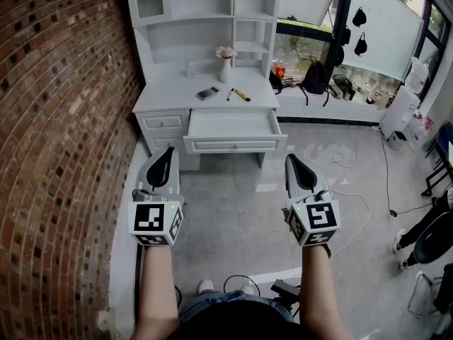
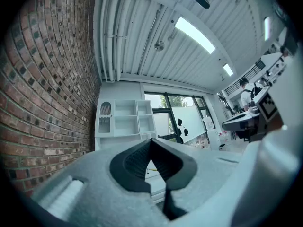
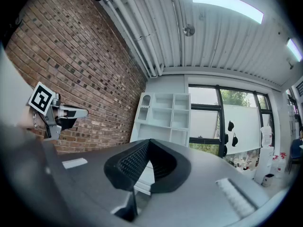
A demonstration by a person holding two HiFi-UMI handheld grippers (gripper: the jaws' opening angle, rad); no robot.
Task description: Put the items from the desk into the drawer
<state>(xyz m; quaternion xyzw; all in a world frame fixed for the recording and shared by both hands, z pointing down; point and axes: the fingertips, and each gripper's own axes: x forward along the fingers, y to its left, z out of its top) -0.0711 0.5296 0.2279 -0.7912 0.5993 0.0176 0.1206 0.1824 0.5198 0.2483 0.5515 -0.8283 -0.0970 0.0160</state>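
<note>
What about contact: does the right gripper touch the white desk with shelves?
Apart. The right gripper view shows the white desk with shelves far beyond the right gripper, jaws shut.

Left claw (image 2: 151, 141): jaws meet at the tips, with nothing between them. Brick wall (image 2: 42, 79) at left. White shelf unit (image 2: 125, 118) straight ahead. Window (image 2: 184, 122) just right of it. Ceiling light (image 2: 194, 34) overhead.

Dark desk item (image 1: 207, 93) too small to name; person (image 1: 427, 234) cut off right.
</note>
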